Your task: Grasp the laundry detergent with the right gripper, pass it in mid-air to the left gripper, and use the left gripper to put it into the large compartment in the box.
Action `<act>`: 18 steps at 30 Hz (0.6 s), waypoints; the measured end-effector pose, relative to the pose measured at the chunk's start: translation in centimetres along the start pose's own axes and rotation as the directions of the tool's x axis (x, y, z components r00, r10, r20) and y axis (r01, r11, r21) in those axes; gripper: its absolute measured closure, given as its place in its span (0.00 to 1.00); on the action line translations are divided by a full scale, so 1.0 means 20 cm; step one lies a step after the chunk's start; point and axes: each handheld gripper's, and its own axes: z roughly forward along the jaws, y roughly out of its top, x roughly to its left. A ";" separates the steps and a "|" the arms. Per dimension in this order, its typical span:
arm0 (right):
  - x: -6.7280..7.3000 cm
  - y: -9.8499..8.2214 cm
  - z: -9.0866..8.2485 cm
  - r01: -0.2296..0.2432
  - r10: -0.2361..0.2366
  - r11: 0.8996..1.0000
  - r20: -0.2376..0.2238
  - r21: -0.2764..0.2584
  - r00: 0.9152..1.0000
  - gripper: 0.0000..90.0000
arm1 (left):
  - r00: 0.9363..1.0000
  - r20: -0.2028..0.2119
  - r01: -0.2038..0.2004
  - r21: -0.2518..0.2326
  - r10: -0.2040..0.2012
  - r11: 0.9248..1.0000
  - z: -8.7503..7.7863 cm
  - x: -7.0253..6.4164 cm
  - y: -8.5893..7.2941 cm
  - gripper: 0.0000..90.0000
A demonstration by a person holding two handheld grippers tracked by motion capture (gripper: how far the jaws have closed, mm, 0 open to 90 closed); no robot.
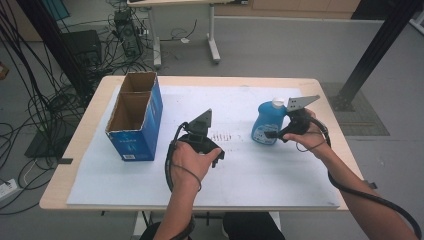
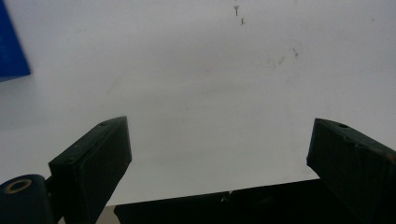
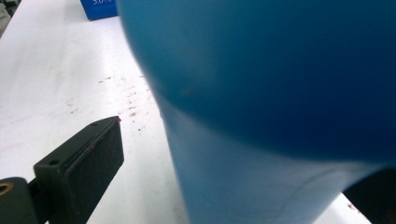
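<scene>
Bottle [image 1: 265,126] (blue, white cap) stands upright between right gripper [image 1: 274,134] jaws.

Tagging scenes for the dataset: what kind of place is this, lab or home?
Likely a lab or data-collection workspace: a person holds a left gripper and a right gripper over a wooden table, with loose cables and a black frame post on grey flooring.

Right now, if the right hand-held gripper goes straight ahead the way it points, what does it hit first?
The blue bottle: it stands between the open jaws of the right hand-held gripper, very close ahead. Whether a jaw already touches it, I cannot tell.
</scene>
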 end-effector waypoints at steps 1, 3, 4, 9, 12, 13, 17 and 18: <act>0.00 0.00 0.00 -0.001 0.001 1.000 0.000 0.000 1.000 0.02 | 1.000 -0.001 0.001 -0.001 -0.001 1.000 0.00 0.00 0.00 0.08; 0.00 0.00 0.00 0.000 0.000 1.000 0.001 0.001 1.000 0.02 | 1.000 -0.002 0.001 -0.002 -0.001 1.000 0.00 0.00 0.00 0.08; 0.00 0.00 0.00 0.000 0.000 1.000 0.000 0.000 1.000 0.02 | 1.000 -0.002 0.002 -0.002 -0.002 1.000 0.00 0.00 0.00 0.08; 0.00 0.01 0.00 0.004 -0.004 1.000 0.001 0.002 1.000 0.02 | 1.000 -0.002 0.003 -0.003 -0.003 1.000 0.00 0.00 0.00 0.08; 0.00 0.01 0.00 0.002 -0.002 1.000 0.001 0.002 1.000 0.02 | 1.000 -0.001 0.002 -0.004 -0.002 1.000 0.00 0.00 0.00 0.08; 0.00 0.00 0.00 0.003 -0.003 1.000 0.001 0.003 1.000 0.02 | 1.000 -0.002 0.000 -0.002 0.000 1.000 0.00 0.00 0.00 0.08; 0.00 0.00 0.00 0.004 -0.004 1.000 0.001 0.006 1.000 0.02 | 1.000 -0.002 0.000 -0.002 0.000 1.000 0.00 0.00 0.00 0.08; 0.00 0.00 0.00 0.005 -0.005 1.000 0.002 0.007 1.000 0.02 | 1.000 -0.002 0.000 -0.002 0.000 1.000 0.00 0.00 0.00 0.08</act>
